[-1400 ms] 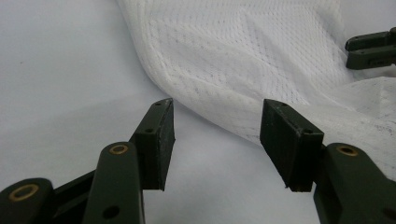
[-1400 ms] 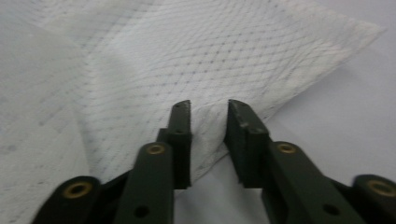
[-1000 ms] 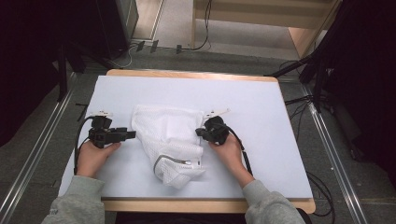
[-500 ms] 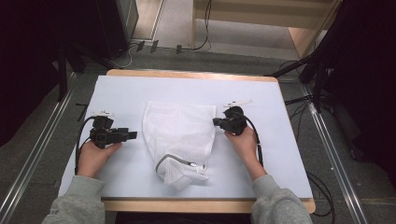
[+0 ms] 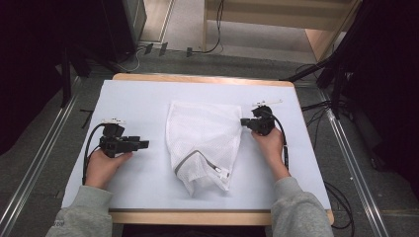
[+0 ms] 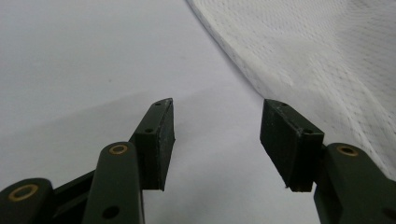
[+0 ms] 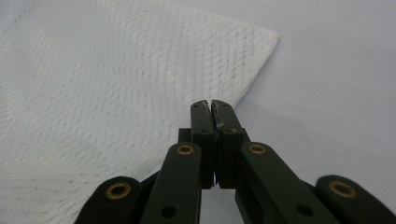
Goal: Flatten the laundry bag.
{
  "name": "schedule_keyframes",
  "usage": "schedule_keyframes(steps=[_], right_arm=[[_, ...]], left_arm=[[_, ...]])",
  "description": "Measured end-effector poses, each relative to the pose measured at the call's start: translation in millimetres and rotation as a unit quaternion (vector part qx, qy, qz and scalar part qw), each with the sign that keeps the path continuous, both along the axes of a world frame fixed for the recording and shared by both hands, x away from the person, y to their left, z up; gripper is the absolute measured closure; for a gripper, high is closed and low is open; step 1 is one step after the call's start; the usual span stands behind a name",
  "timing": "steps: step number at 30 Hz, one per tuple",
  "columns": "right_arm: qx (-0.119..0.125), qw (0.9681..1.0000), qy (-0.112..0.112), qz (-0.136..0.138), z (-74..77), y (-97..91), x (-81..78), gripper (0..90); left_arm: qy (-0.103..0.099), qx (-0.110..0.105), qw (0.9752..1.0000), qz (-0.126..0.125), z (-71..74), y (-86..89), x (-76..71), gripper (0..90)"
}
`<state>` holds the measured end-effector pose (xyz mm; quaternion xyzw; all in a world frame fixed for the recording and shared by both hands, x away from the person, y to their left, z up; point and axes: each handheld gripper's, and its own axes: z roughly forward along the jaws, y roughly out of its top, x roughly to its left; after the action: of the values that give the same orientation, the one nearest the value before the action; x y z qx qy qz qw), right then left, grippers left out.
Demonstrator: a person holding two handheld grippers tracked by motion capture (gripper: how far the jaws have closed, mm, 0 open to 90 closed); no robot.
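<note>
Mesh bag (image 5: pixel 205 140): lies flat in the middle of the counter (image 5: pixel 148 98), wide end away from the person, narrowing towards the near edge, where the grey-trimmed zipper opening (image 5: pixel 197 159) folds over.
Right gripper (image 5: pixel 245 122): jaws pressed together on the bag's right edge, just below its far right corner (image 7: pixel 273 37); the right gripper view shows the white mesh running in between the closed tips, so it pinches the fabric, apparently to draw that side out taut and flat.
Left gripper (image 5: pixel 144 144): jaws spread, nothing between them, resting low over bare counter just left of the bag.
Left side of bag (image 6: pixel 243 74): untouched; the open jaws point towards it, likely ready to take that edge.
Judgement: the bag is being spread flat, one side held, the other side not yet gripped.
</note>
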<state>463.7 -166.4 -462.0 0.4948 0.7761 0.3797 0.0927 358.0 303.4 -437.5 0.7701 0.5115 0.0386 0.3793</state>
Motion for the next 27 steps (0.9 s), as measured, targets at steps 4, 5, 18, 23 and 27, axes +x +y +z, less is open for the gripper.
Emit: schedule_keyframes(steps=[4, 5, 18, 23, 27], right_arm=[[0.009, 0.9998, 0.014, -0.005, -3.8, -5.0, 3.3, 86.8], [0.013, 0.9998, 0.014, -0.006, -2.4, -4.9, 2.2, 85.1], [0.014, 0.9991, -0.026, 0.029, 27.3, -2.2, -40.3, 74.0], [0.017, 0.9985, -0.030, 0.043, 32.6, 3.0, -56.3, 71.0], [0.019, 0.9979, -0.031, 0.053, 34.2, 4.7, -69.8, 68.6]], left_arm=[[0.002, 0.004, 1.0000, -0.008, -0.8, -5.6, 0.2, 46.2], [0.001, 0.006, 0.9999, -0.009, -0.8, -6.1, 0.3, 46.2], [0.000, 0.005, 0.9998, -0.021, 0.7, -13.3, 6.3, 46.0], [-0.001, 0.004, 0.9996, -0.029, 0.7, -18.9, 10.8, 45.9], [0.000, 0.006, 0.9993, -0.036, -0.3, -25.5, 15.5, 45.9]])
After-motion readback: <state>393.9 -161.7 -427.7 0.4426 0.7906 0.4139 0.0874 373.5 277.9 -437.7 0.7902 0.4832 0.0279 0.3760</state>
